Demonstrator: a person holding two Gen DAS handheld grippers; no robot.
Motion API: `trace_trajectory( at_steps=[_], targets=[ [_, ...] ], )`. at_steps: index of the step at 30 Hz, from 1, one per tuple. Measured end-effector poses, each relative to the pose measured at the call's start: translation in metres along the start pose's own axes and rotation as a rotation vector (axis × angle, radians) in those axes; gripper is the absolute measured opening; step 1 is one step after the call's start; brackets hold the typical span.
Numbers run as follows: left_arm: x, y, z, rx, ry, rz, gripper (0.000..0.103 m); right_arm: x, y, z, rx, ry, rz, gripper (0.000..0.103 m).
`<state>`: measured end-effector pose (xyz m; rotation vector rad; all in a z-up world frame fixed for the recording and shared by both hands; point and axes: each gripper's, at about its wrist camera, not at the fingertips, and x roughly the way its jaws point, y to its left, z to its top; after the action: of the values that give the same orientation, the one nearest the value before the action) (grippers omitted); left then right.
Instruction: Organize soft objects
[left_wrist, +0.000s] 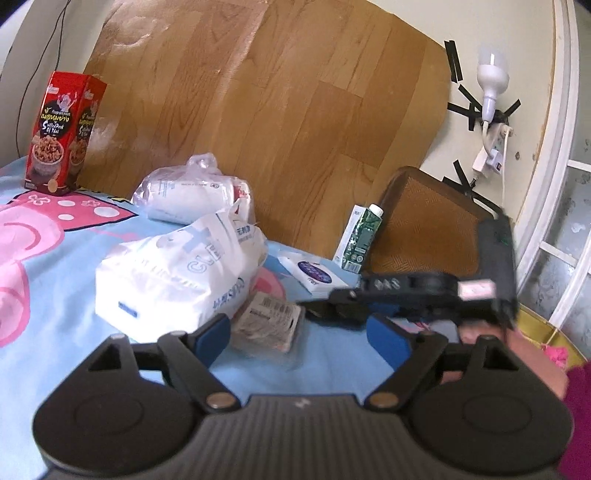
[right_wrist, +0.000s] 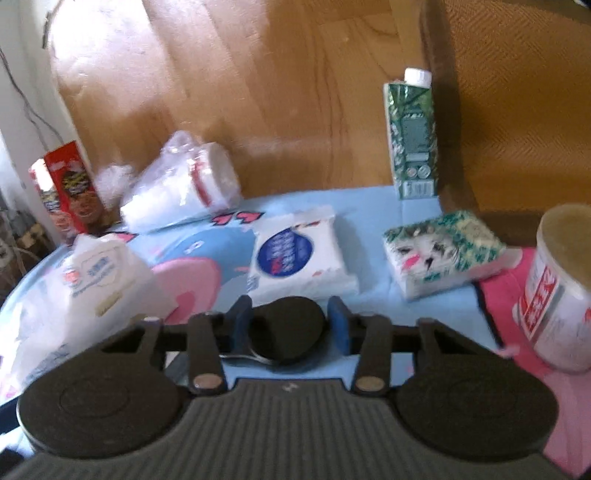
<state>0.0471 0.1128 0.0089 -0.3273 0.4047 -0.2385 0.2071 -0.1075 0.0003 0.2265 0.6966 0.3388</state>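
On the blue cartoon sheet (left_wrist: 55, 332) lie soft packs: a big white bag of tissues (left_wrist: 177, 273), a clear-wrapped roll pack (left_wrist: 192, 195) and a flat tissue pack with a blue oval (left_wrist: 314, 275). My left gripper (left_wrist: 301, 341) is open, and a small barcoded packet (left_wrist: 266, 325) lies between its blue pads (left_wrist: 214, 339). My right gripper (left_wrist: 332, 295) reaches in from the right, blurred. In the right wrist view the right gripper (right_wrist: 290, 326) has a black oval thing (right_wrist: 288, 332) between its pads. Blur hides whether they press on it. Ahead lie the blue-oval pack (right_wrist: 299, 254) and a green patterned tissue pack (right_wrist: 443, 251).
A red snack box (left_wrist: 59, 136) stands at the back left and a green carton (left_wrist: 364, 236) at the back right against a wooden board (left_wrist: 258, 92). A white tub with a red label (right_wrist: 561, 291) sits on pink cloth (right_wrist: 506, 295). A woven brown panel (left_wrist: 424, 221) stands at the right.
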Motion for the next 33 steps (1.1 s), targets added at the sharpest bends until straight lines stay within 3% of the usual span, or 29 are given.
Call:
trace_trajectory(
  at_steps=[8, 10, 13, 18, 20, 21, 28, 33],
  targets=[
    [0.002, 0.006, 0.001, -0.049, 0.018, 0.003, 0.084, -0.061, 0.013, -0.047, -0.079, 0.019, 0.083, 0.053],
    [0.003, 0.007, 0.001, -0.065, 0.024, 0.005, 0.084, -0.079, 0.021, -0.060, -0.171, -0.025, 0.108, 0.076],
    [0.005, 0.008, 0.001, -0.071, 0.034, 0.018, 0.084, -0.087, 0.045, -0.072, -0.393, -0.060, 0.090, 0.088],
    [0.005, 0.004, 0.000, -0.054, 0.036, 0.040, 0.083, -0.055, 0.067, -0.070, -0.530, 0.004, 0.051, 0.090],
    [0.005, 0.003, 0.000, -0.053, 0.039, 0.044, 0.083, -0.048, 0.054, -0.061, -0.485, 0.035, 0.089, 0.076],
    [0.006, 0.003, 0.000, -0.052, 0.041, 0.045, 0.083, -0.046, 0.047, -0.057, -0.431, 0.062, 0.116, 0.074],
    [0.009, 0.000, 0.000, -0.030, 0.061, 0.045, 0.083, -0.098, 0.037, -0.095, -0.352, 0.021, 0.055, 0.074],
    [0.001, -0.030, -0.007, 0.067, 0.113, -0.061, 0.082, -0.146, 0.034, -0.140, -0.350, -0.042, 0.013, 0.074]
  ],
)
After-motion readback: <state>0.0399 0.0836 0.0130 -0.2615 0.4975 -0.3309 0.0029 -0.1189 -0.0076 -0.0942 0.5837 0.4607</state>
